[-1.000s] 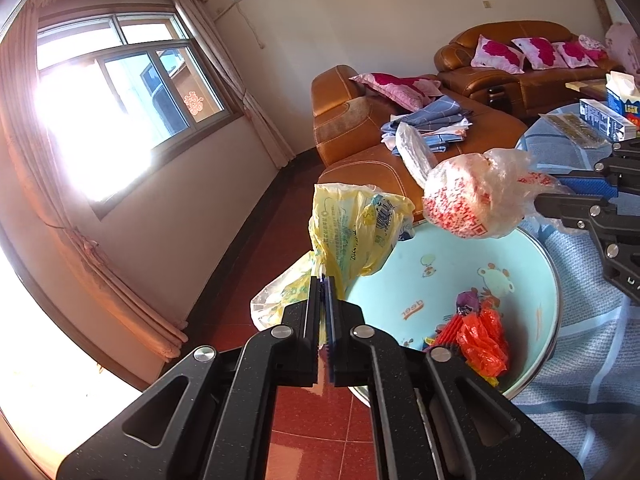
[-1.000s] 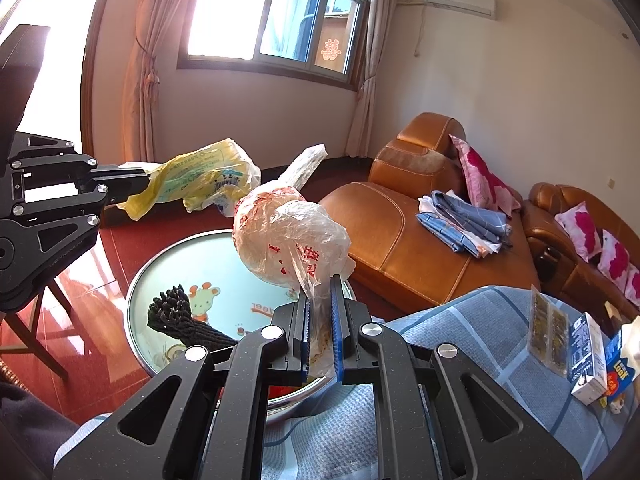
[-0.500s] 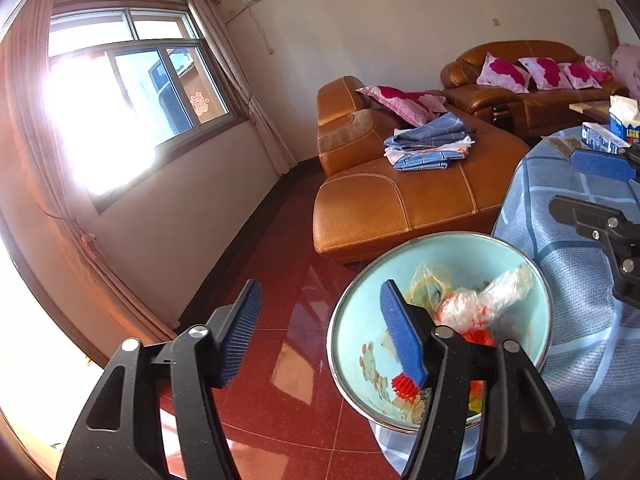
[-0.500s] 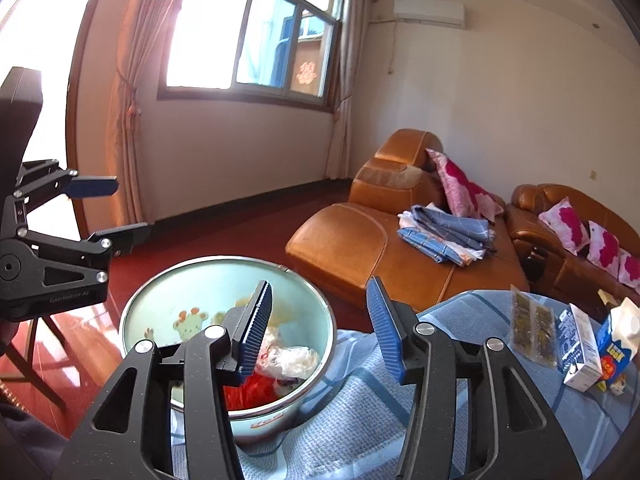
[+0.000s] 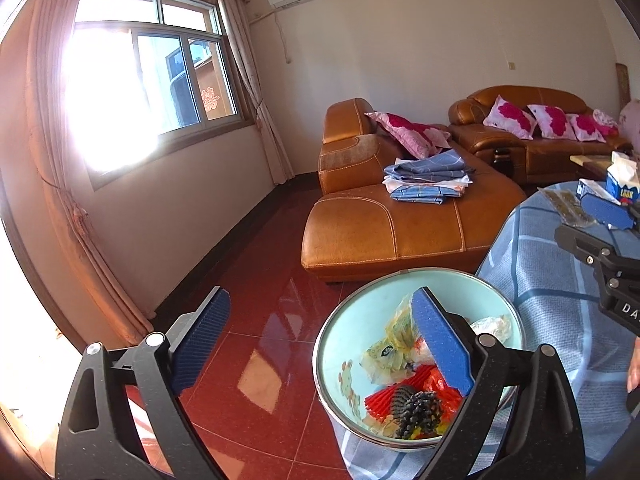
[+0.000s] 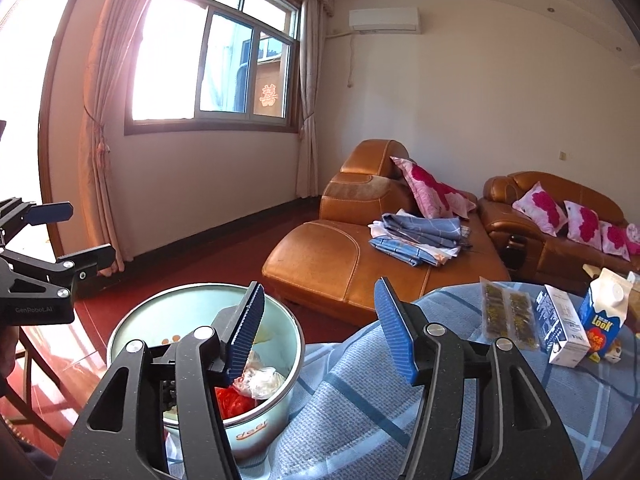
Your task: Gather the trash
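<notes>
The crumpled plastic bags (image 5: 394, 350) lie inside the pale blue basin (image 5: 352, 332), on the red wrapper (image 6: 234, 400), below and just ahead of both claws. The left gripper (image 5: 320, 340) has just been opening and stands spread wide with nothing between its pads; the right gripper (image 6: 320, 332) has also just been opening, released and empty. The drop looks done, so the sensible next move is a clean withdrawal: lift clear of the basin's rim, then swing the right claw toward the packets (image 6: 508, 314) and cartons (image 6: 560, 328) on the blue cloth (image 6: 360, 412) to its right.
</notes>
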Action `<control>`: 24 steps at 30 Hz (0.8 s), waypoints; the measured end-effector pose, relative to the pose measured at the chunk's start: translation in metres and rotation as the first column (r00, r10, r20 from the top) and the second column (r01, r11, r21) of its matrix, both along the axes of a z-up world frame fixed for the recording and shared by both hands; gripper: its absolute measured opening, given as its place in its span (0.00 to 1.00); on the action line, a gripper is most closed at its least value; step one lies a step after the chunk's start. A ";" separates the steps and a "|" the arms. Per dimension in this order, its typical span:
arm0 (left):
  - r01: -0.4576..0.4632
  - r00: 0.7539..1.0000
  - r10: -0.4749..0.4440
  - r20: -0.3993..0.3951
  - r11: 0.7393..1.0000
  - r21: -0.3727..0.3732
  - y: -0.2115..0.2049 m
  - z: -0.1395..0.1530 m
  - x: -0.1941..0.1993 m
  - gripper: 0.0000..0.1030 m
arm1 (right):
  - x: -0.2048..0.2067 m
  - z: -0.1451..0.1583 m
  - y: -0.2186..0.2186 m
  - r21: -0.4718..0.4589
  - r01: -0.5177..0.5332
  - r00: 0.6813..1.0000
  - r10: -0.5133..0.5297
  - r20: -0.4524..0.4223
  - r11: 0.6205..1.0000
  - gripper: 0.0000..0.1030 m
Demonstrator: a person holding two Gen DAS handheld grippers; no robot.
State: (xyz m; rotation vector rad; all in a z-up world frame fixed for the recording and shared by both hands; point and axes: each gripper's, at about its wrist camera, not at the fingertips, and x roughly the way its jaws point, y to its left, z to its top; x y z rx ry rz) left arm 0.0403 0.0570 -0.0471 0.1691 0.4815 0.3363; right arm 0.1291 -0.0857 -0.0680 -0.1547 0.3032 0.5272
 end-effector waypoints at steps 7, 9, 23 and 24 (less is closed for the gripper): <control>0.006 1.000 -0.006 0.002 1.000 -0.005 0.000 0.002 0.001 0.89 | -0.001 -0.001 0.001 0.001 0.006 1.000 -0.006 -0.001 1.000 0.59; 0.007 1.000 -0.007 0.002 1.000 -0.006 0.000 0.002 0.001 0.90 | -0.002 -0.001 0.002 0.002 0.007 1.000 -0.007 -0.002 1.000 0.60; 0.003 1.000 -0.003 -0.002 1.000 0.002 0.000 -0.001 0.000 0.92 | 0.000 -0.001 -0.001 0.013 0.018 1.000 -0.018 -0.005 1.000 0.60; 0.003 1.000 -0.003 -0.002 1.000 0.002 0.000 -0.001 0.000 0.92 | 0.000 -0.001 -0.001 0.013 0.019 1.000 -0.019 -0.005 1.000 0.60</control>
